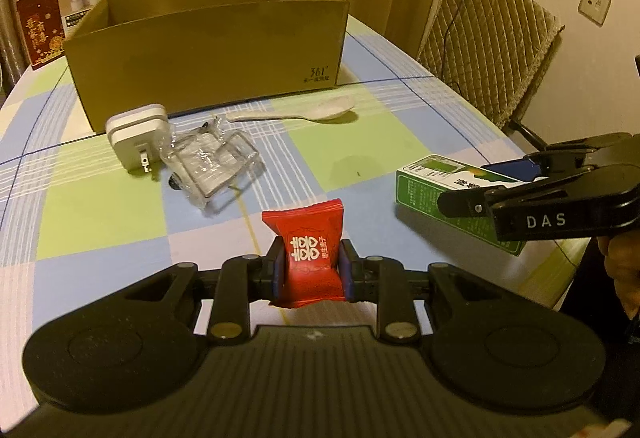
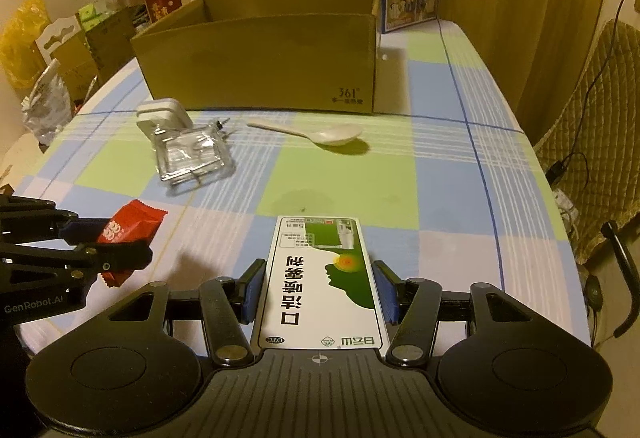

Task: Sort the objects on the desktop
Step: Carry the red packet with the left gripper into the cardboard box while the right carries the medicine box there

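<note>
Green-white medicine box [image 2: 324, 278] lengthwise between right tool [image 2: 318, 294].

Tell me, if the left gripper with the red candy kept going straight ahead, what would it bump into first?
Probably the crinkly clear plastic package, though it lies slightly left of the left gripper and its red candy packet, so it might slip past. Beyond that stands the cardboard box. Depth is hard to judge here.

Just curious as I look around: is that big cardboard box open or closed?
Open. The cardboard box has no lid or flaps over its top, and its inner walls show. Its contents cannot be seen.
</note>
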